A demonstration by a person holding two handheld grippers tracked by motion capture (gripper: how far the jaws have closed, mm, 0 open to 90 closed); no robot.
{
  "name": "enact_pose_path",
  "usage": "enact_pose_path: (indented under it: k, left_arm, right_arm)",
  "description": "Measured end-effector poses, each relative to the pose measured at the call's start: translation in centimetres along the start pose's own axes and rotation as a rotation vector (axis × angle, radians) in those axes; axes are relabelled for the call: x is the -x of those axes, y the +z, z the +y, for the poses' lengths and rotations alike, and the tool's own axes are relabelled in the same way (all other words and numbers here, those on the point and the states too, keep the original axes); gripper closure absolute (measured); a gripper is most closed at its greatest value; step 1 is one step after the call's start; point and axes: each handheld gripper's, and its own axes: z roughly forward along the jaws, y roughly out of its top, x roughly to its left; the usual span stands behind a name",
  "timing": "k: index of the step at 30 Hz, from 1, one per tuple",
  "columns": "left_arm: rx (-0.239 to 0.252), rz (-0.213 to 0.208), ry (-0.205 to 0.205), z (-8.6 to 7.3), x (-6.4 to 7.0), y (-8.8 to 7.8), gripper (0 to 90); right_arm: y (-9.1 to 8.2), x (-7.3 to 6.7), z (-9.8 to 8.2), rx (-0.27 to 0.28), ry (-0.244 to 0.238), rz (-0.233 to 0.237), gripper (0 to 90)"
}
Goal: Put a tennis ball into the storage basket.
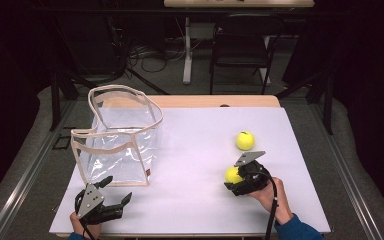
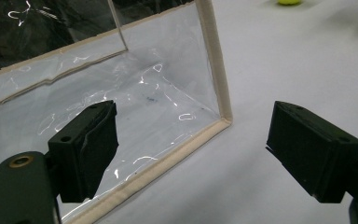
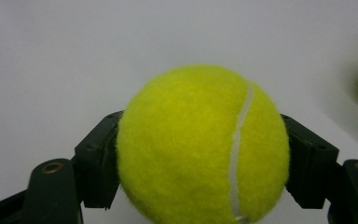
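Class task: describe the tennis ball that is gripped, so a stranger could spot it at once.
On the white table, look right of the clear plastic bag. Two yellow tennis balls sit there; the nearer one is clamped in the right gripper, while the other tennis ball lies free.

A recording lab: black curtains [image 1: 375,100], floor cables [image 1: 150,55] (tangled), white-topped table [image 1: 200,165], folding chair [image 1: 240,45].

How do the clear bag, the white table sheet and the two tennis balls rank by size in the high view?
1. White table sheet.
2. Clear bag.
3. The free tennis ball and the held tennis ball look alike; the right gripper partly hides the held one, so I do not rank them.
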Motion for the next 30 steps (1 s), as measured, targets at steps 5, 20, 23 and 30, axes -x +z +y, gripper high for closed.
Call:
enact_pose_path:
  k: [5,20,23,30]
  left_arm:
    - [0.002,0.001,-0.001,0.0,0.0,0.0,16.0]
    - [0.003,-0.001,-0.004,0.0,0.0,0.0,16.0]
    - [0.004,-0.002,-0.005,0.0,-0.1,0.0,16.0]
    - [0.006,-0.004,-0.006,-0.1,-0.1,0.0,16.0]
  right_arm:
    - [-0.1,-0.1,0.3,0.001,-0.002,0.000,25.3]
    - [0.5,-0.5,2.1,-0.013,-0.038,0.009,25.3]
    - [0.5,-0.5,2.5,-0.011,-0.047,0.011,25.4]
    - [0.7,-0.5,3.8,-0.015,-0.072,0.016,25.4]
